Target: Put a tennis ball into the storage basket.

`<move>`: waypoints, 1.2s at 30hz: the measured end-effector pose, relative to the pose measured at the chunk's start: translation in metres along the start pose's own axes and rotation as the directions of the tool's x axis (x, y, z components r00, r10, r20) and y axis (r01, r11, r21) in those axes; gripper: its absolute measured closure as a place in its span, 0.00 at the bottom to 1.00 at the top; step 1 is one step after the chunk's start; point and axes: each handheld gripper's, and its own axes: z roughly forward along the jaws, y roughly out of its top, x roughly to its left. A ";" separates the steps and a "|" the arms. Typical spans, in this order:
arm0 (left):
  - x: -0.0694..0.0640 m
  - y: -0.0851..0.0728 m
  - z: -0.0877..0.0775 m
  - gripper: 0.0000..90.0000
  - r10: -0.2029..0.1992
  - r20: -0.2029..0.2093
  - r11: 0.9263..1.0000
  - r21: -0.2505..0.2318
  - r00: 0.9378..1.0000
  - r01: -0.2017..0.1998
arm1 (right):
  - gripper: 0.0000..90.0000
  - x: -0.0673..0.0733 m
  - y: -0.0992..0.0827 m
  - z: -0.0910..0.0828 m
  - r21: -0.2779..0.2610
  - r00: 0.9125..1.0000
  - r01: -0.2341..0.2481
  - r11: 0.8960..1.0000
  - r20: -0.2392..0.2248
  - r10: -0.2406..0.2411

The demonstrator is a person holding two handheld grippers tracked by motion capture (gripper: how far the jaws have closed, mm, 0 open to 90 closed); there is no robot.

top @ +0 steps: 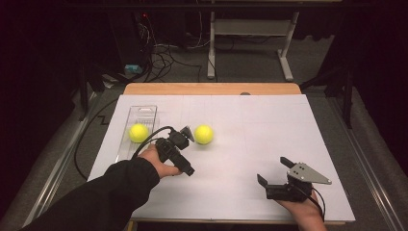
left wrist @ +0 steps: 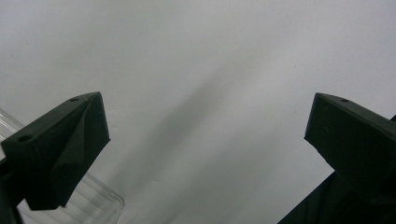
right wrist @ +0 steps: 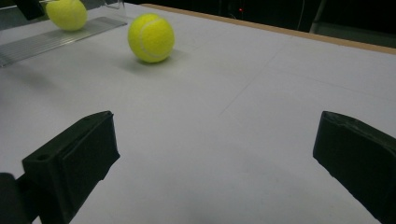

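Observation:
A yellow tennis ball [top: 138, 133] lies in a clear plastic tray [top: 144, 111] at the left of the white sheet. A second tennis ball [top: 204, 134] rests on the bare sheet just right of my left gripper [top: 185, 150]. That gripper is open and empty, tilted down at the sheet, with the tray's corner [left wrist: 98, 200] beside its left jaw. My right gripper [top: 274, 171] stands open and empty near the front right. It faces the loose ball [right wrist: 151, 37], the ball in the tray [right wrist: 67, 14] and the tray [right wrist: 56, 39] farther off.
The white sheet [top: 269, 125] covers a wooden table whose far edge [top: 211, 89] shows beyond it. Past the table, cables [top: 163, 57] lie on the floor by a white desk frame [top: 250, 33]. Metal rails run along both sides of the table.

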 end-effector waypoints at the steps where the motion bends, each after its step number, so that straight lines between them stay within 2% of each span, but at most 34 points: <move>1: 0.001 -0.001 0.000 0.01 -0.001 -0.002 1.000 0.004 1.000 0.001 | 0.00 0.001 0.002 0.001 -0.003 1.000 -0.006 1.000 -0.003 0.006; 6: 0.000 -0.004 -0.003 0.01 0.001 0.002 1.000 0.017 1.000 -0.001 | 0.00 0.010 0.016 0.018 0.007 1.000 0.006 1.000 -0.030 -0.006; 8: -0.001 -0.005 -0.003 0.01 -0.002 0.005 1.000 0.015 1.000 0.002 | 0.00 0.015 0.023 0.030 0.010 0.999 0.028 1.000 -0.038 -0.028; 13: -0.001 -0.007 0.001 0.01 -0.002 -0.005 1.000 0.031 1.000 0.002 | 0.00 0.025 0.039 0.069 0.052 0.997 0.045 0.998 -0.071 -0.041; 20: 0.000 -0.008 0.006 0.01 0.002 0.008 0.999 0.043 1.000 -0.002 | 0.03 0.037 0.061 0.128 0.111 0.995 0.059 0.992 -0.086 -0.050; 23: 0.001 -0.007 0.008 0.01 0.006 0.012 0.999 0.048 1.000 -0.006 | 0.04 0.043 0.067 0.153 0.146 0.994 0.067 0.987 -0.090 -0.054; 26: 0.002 -0.006 0.010 0.01 0.004 0.015 0.999 0.049 1.000 -0.005 | 0.06 0.048 0.071 0.176 0.169 0.994 0.045 0.985 -0.109 -0.027; 29: 0.002 -0.006 0.010 0.01 0.006 0.020 0.999 0.051 1.000 -0.007 | 0.09 0.054 0.075 0.197 0.197 0.993 0.042 0.980 -0.116 -0.019; 32: 0.000 -0.005 0.011 0.01 0.012 0.023 0.998 0.056 1.000 -0.013 | 0.12 0.056 0.079 0.212 0.226 0.994 0.044 0.973 -0.112 -0.018; 36: -0.002 -0.004 0.012 0.01 0.020 0.026 0.998 0.062 0.999 -0.021 | 0.17 0.057 0.080 0.227 0.279 0.993 0.042 0.959 -0.119 -0.009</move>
